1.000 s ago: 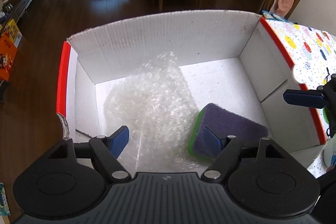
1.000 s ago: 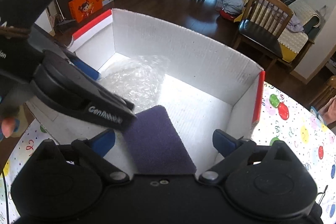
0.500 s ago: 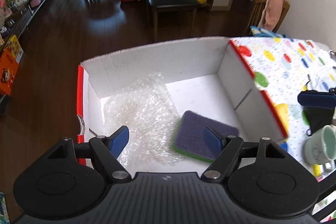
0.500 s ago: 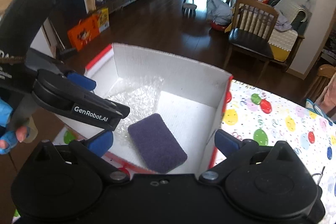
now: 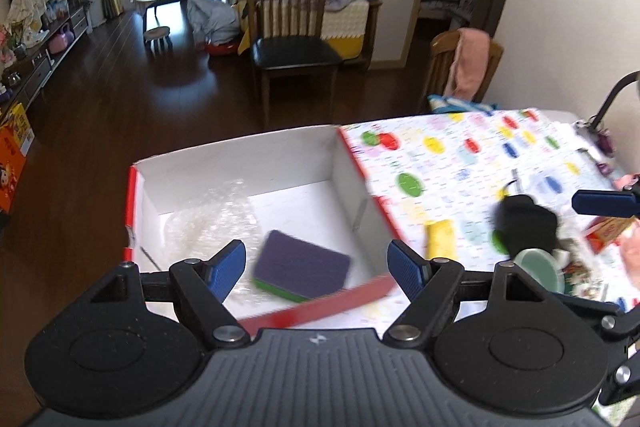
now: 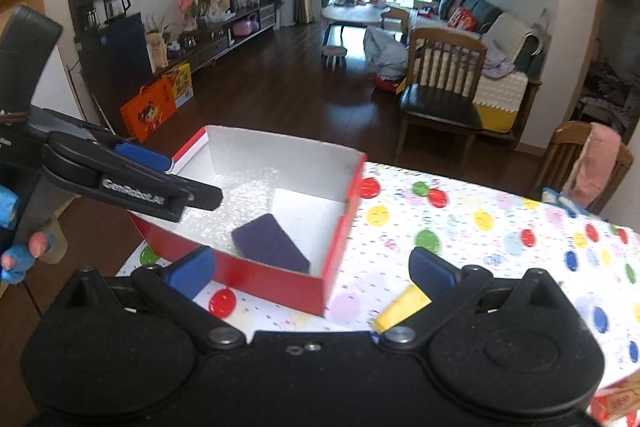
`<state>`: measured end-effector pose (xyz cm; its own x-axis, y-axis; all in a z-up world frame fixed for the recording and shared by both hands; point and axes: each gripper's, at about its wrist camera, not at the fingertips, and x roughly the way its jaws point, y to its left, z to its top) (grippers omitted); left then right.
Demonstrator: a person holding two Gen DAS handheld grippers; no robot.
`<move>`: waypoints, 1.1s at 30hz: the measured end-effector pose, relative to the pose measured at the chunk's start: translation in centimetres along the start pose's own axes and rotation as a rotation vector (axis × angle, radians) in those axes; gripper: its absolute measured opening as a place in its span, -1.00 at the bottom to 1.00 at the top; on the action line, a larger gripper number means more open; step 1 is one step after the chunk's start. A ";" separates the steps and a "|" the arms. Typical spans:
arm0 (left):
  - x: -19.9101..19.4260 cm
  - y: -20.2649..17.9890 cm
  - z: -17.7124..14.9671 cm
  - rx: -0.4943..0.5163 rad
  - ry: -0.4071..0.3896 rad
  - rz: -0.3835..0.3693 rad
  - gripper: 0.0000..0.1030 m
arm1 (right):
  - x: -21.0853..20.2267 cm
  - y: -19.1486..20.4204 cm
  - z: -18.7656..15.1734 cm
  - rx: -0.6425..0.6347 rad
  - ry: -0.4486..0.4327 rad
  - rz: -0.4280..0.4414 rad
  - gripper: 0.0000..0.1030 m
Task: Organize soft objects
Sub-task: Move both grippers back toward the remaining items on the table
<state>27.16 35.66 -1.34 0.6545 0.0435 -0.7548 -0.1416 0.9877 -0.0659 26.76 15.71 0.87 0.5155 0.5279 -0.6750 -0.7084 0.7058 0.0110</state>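
A purple sponge with a green underside lies in the red-edged white cardboard box, beside a sheet of bubble wrap. A yellow sponge lies on the dotted tablecloth just right of the box. My left gripper is open and empty above the box's near edge. My right gripper is open and empty above the box's near right corner; one blue finger of it shows in the left wrist view.
On the tablecloth to the right stand a green mug, a black object and a red-orange carton. A wooden chair stands beyond the table; another with a pink towel is at the far right.
Both grippers have pulled up and back from the box, staying open. The purple sponge stays in the box. The tablecloth and yellow sponge have come into view.
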 end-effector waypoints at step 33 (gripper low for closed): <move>-9.9 -19.8 -10.6 -0.005 -0.259 -0.074 0.94 | -20.0 -19.1 -18.8 0.200 -0.223 -0.164 1.00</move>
<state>15.60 14.03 0.50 0.8313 0.0091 -0.5558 -0.0898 0.9889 -0.1181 20.92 -17.26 0.26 0.7229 0.4747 -0.5020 -0.5104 0.8567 0.0752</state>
